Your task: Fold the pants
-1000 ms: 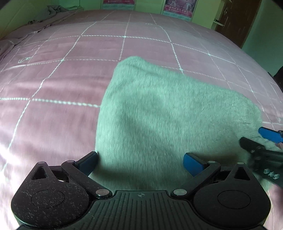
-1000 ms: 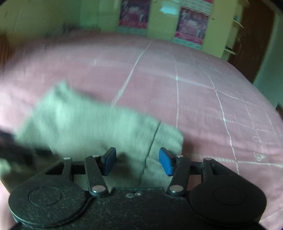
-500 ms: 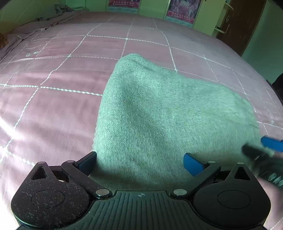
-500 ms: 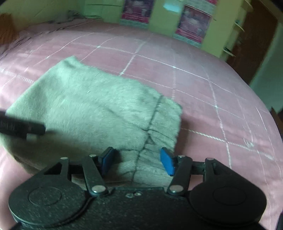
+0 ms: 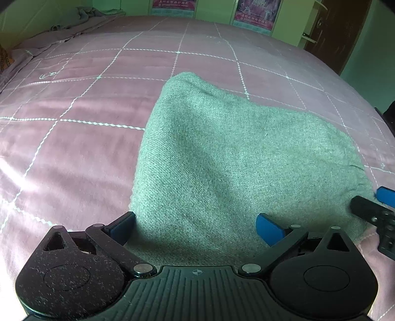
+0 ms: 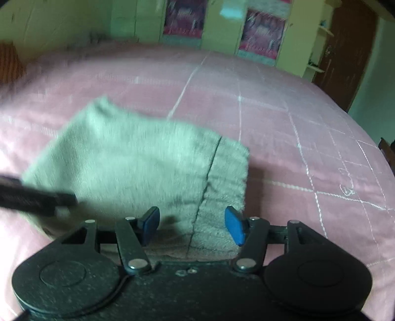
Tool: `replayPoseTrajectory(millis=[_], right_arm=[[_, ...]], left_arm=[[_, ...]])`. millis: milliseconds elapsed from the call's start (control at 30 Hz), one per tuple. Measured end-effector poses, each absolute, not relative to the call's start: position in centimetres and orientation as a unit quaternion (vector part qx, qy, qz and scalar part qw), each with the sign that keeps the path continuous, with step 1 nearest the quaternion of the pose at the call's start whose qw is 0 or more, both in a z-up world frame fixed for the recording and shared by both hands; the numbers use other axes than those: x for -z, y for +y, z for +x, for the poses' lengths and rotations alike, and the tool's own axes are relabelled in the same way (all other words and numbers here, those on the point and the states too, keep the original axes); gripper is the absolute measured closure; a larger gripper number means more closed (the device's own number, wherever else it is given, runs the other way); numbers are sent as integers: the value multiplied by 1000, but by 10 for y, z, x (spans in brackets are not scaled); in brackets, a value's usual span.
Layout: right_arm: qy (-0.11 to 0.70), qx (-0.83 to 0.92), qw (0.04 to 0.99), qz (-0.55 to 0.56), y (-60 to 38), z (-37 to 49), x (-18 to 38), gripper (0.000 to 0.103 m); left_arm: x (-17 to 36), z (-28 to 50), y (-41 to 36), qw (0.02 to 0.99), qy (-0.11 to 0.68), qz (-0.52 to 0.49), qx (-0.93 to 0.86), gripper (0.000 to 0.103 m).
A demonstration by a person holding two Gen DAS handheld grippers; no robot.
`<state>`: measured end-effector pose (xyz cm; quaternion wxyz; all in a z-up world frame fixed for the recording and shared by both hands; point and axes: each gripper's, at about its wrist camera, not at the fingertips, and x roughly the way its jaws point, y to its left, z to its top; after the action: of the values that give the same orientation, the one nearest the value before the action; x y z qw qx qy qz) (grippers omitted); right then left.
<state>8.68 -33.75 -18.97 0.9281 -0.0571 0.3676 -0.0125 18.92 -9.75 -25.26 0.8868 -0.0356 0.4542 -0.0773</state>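
Note:
The grey-green pants [image 5: 234, 158] lie folded into a compact block on the pink bed. My left gripper [image 5: 195, 226] is open and empty, its blue pads over the near left edge of the fold. My right gripper [image 6: 191, 226] is open and empty above the near right part of the pants [image 6: 138, 168], where the ribbed band [image 6: 227, 177] lies. The right gripper also shows at the right edge of the left wrist view [image 5: 377, 210]. The left gripper shows as a dark blurred bar in the right wrist view [image 6: 37, 197].
The pink bedspread [image 5: 74, 128] with a white grid pattern spreads all around the pants. Crumpled bedding [image 5: 84, 14] lies at the far left corner. Green walls with posters [image 6: 261, 34] and a brown door [image 6: 345, 54] stand behind the bed.
Both grippers stay open over the folded pants. The right gripper has drawn back and lifted a little, and its view blurs. The left view has barely shifted.

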Motion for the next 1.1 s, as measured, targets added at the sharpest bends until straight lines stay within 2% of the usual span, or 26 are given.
replayPoseTrajectory(millis=[67, 167, 300, 367, 467, 633, 833, 933, 1100], right_arm=[[361, 10, 931, -51, -337, 86, 189, 38], [386, 6, 919, -80, -336, 86, 205, 37], [376, 1, 926, -45, -343, 85, 194, 33], [373, -1, 927, -33, -346, 85, 187, 24], [377, 5, 926, -14, -356, 84, 182, 20], [408, 14, 913, 2, -368, 91, 200, 18], [417, 29, 908, -14, -360, 93, 205, 2], [431, 27, 902, -19, -358, 98, 208, 0], [485, 21, 867, 110, -386, 101, 225, 0]], left_arm=[[252, 190, -98, 886, 456, -33, 79, 2], [251, 191, -97, 885, 458, -32, 82, 1], [252, 195, -93, 882, 461, -38, 89, 1], [251, 197, -93, 880, 464, -38, 92, 1], [252, 199, -92, 878, 467, -39, 99, 0], [258, 202, -84, 877, 465, -54, 104, 0], [262, 209, -75, 865, 486, -79, 95, 0], [262, 208, -73, 861, 493, -87, 91, 0], [265, 211, -65, 849, 507, -116, 93, 0]])
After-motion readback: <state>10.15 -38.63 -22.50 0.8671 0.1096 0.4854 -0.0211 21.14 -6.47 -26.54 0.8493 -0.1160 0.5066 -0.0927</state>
